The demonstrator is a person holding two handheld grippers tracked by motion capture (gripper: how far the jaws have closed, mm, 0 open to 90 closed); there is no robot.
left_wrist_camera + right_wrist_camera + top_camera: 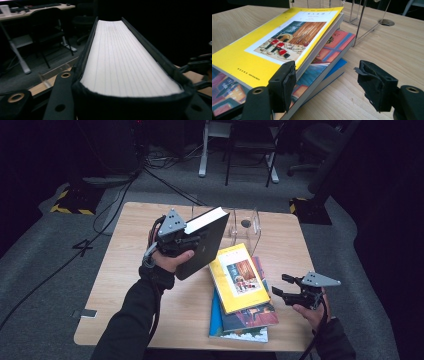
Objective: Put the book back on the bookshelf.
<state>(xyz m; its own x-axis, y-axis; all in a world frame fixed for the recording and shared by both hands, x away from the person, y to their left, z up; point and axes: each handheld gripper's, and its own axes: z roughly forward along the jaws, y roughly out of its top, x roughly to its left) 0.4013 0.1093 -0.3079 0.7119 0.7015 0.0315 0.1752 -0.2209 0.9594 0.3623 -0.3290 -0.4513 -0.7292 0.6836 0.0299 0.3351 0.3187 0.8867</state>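
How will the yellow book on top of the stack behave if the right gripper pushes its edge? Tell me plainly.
The yellow book lies askew on the stack, overhanging the books below, so it will probably slide or pivot rather than stay put. Its glossy cover looks smooth, likely slippery against the open right gripper. The thin soft cover may flex if lifted by one edge.
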